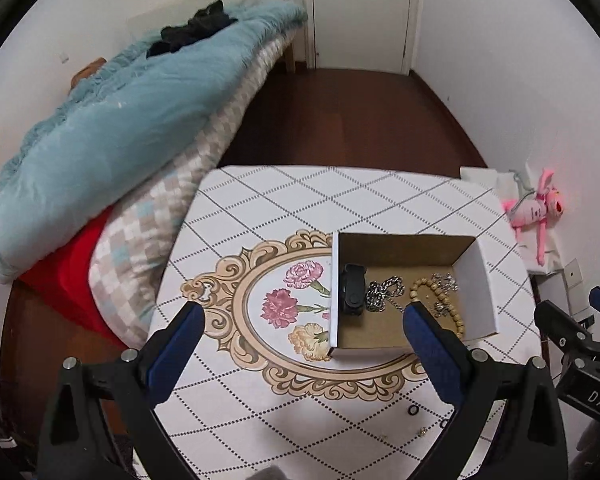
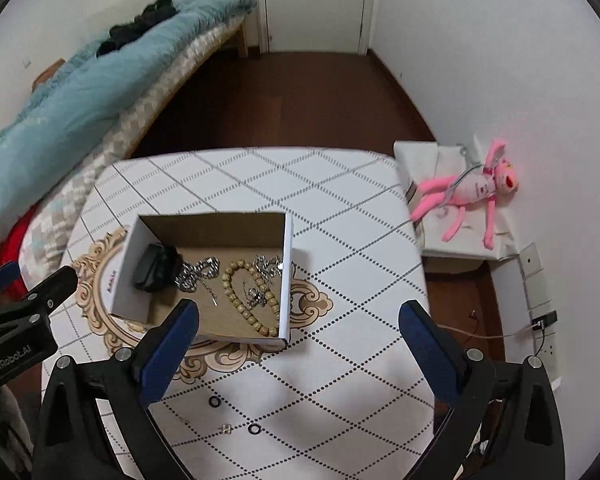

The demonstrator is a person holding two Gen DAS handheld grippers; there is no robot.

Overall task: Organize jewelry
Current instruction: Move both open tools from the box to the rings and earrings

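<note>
An open white cardboard box stands on the patterned table. Inside lie a black wristband, a silver chain, a wooden bead bracelet and small silver pieces. Two black rings and a small gold earring lie on the table in front of the box; one ring shows in the left wrist view. My left gripper is open and empty above the table, left of the box. My right gripper is open and empty, near the box's front right corner.
A bed with a blue blanket and checked bedding borders the table's left side. A pink plush toy lies on a low white stand by the right wall. Wall sockets and a cable are at the right. Dark wood floor leads to a white door.
</note>
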